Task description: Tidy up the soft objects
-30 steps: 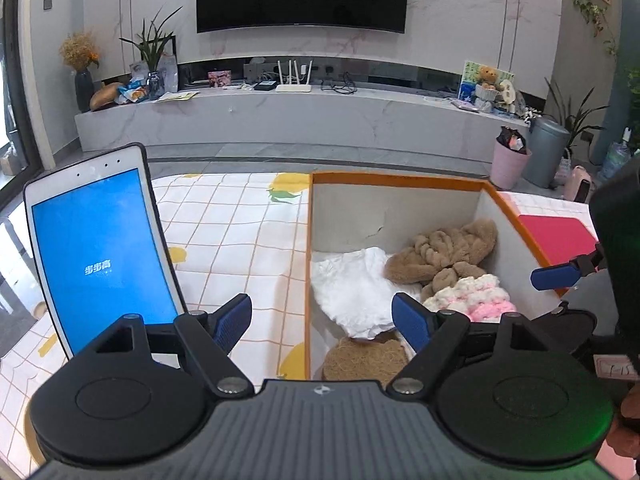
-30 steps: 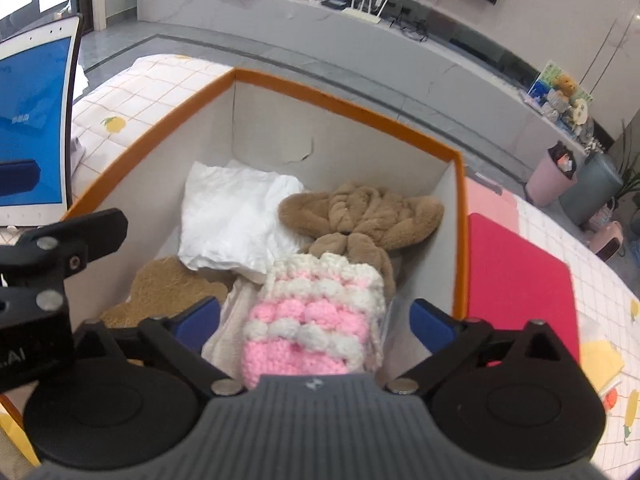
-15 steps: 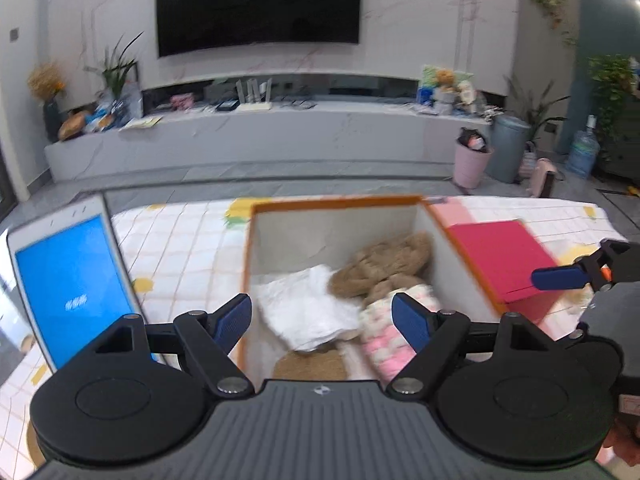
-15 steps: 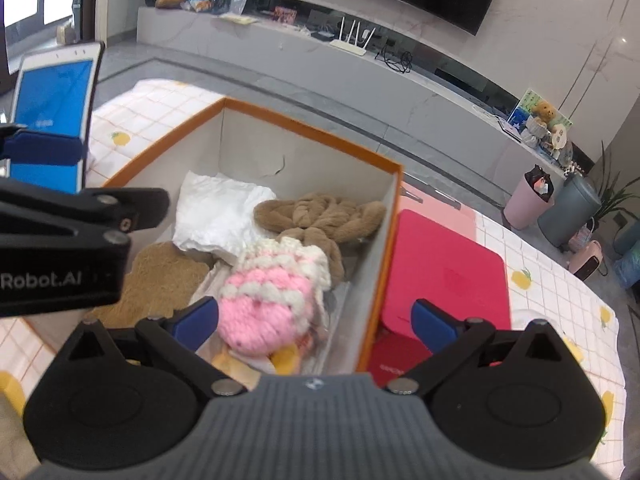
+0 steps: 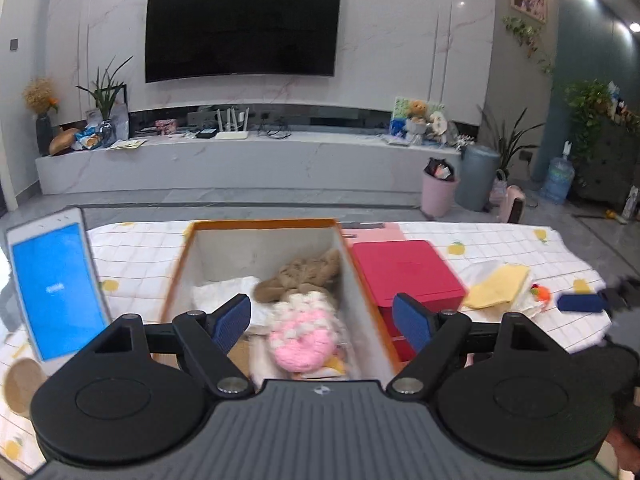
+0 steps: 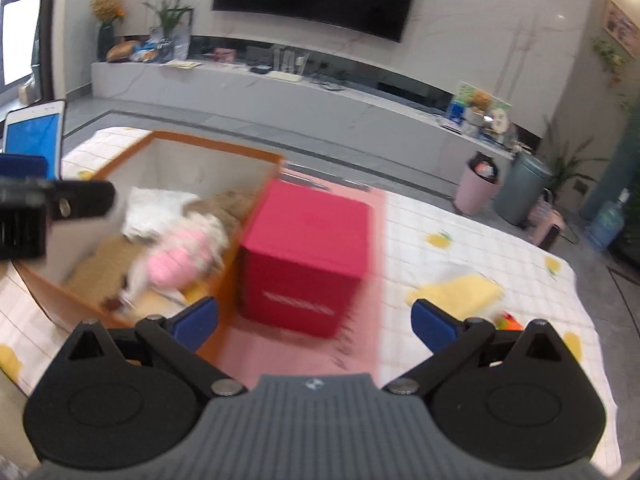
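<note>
Inside the orange-rimmed open cardboard box [image 5: 182, 258], near its front wall, sits the pink-and-white crocheted soft toy [image 5: 303, 332]; behind it lie a tan braided plush [image 5: 306, 274] and a white crumpled cloth [image 5: 224, 294], with a brown woven mat [image 6: 106, 258] on the box floor. All look light, limp and squashy, not fragile; yarn should grip well, so best pinch a bunched fold mid-body. Right of the box, touching it, stands a red square cardboard box [image 6: 308, 256]. Further right a yellow folded cloth [image 5: 496, 286] lies loose, likely next. Left of the box is a white tablet with blue screen [image 5: 56, 286]. Left gripper [image 5: 322, 322] and right gripper [image 6: 314, 322]: fingers spread, holding nothing.
</note>
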The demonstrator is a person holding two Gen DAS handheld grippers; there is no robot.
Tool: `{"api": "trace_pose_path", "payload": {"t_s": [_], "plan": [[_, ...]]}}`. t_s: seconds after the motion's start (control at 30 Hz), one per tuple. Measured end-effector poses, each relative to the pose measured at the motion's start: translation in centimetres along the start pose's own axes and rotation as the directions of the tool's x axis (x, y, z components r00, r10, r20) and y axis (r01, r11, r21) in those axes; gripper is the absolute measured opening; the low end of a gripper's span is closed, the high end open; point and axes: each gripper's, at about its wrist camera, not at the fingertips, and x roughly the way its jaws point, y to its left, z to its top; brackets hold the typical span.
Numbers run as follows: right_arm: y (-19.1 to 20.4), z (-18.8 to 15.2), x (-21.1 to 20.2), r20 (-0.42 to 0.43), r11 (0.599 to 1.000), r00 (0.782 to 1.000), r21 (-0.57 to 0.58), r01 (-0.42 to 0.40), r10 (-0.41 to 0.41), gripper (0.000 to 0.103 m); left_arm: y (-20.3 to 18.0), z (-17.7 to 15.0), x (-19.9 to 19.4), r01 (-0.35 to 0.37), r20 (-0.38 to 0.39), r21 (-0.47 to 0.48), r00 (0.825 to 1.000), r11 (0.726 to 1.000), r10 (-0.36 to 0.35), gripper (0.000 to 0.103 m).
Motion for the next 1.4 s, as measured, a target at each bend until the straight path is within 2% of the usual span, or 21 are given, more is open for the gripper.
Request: {"api": "trace_pose_path", "payload": {"t_s": [0.2, 0.33, 0.43, 0.53, 0.63, 0.7, 0.8, 0.93, 1.0, 1.1, 1.2, 1.4], "plan": [[-6.9, -7.0, 0.2, -0.067, 0.995, 0.995, 0.060, 0.079, -0.075, 0.100, -2.9, -2.4, 1.0, 0.088, 0.013, -0.028, 0.996, 0.996, -0.088, 0.095], [-10.5, -10.3, 2.0, -0.095, 0.989, 0.990, 0.100, 0.113, -0.104, 0.100, -5.8, -4.4, 1.9, 0.128, 0.005, 0.036, 0.992, 0.991, -0.128, 0.095], [-13.0, -11.4, 4.2, -0.085, 0.977, 0.992, 0.186, 0.107, -0.092, 0.100, -8.0, -6.0, 2.6, 0.129, 0.014, 0.092, 0.991, 0.987, -0.131, 0.095], [-15.3, -11.4, 7.0, -0.080, 0.949, 0.995, 0.302, 0.086, -0.065, 0.100, -10.0, -7.5, 3.4, 0.137, 0.017, 0.164, 0.990, 0.977, -0.141, 0.095], [-17.0, -10.8, 9.7, -0.074, 0.897, 0.997, 0.439, 0.057, -0.027, 0.100, -11.4, -8.9, 4.1, 0.168, 0.015, 0.218, 0.984, 0.961, -0.175, 0.095], [-18.0, -10.2, 11.7, -0.072, 0.867, 0.997, 0.494, 0.060, -0.028, 0.100, -12.1, -9.8, 4.2, 0.157, 0.036, 0.250, 0.985, 0.955, -0.172, 0.095], [-18.6, -8.9, 14.9, -0.078, 0.877, 0.994, 0.469, 0.101, -0.073, 0.100, -13.0, -10.9, 4.2, 0.125, 0.091, 0.318, 0.983, 0.940, -0.161, 0.095], [-18.5, -7.6, 18.4, -0.057, 0.900, 0.991, 0.415, 0.132, -0.119, 0.100, -13.5, -11.9, 4.1, 0.111, 0.119, 0.370, 0.979, 0.922, -0.165, 0.095], [-18.6, -7.3, 19.9, -0.063, 0.898, 0.988, 0.414, 0.152, -0.138, 0.100, -13.6, -12.0, 4.5, 0.138, 0.079, 0.362, 0.981, 0.922, -0.178, 0.095], [-19.1, -7.0, 22.1, -0.075, 0.877, 0.989, 0.458, 0.144, -0.124, 0.100, -13.1, -11.8, 5.0, 0.199, 0.024, 0.317, 0.976, 0.927, -0.218, 0.095], [-19.7, -7.0, 23.2, -0.057, 0.841, 0.995, 0.531, 0.099, -0.081, 0.100, -13.2, -12.0, 4.9, 0.194, 0.027, 0.338, 0.976, 0.921, -0.215, 0.095], [-21.0, -6.7, 23.8, 0.025, 0.747, 0.998, 0.663, -0.058, 0.056, 0.100, -12.9, -11.9, 5.3, 0.213, 0.002, 0.321, 0.974, 0.923, -0.226, 0.095]]}}
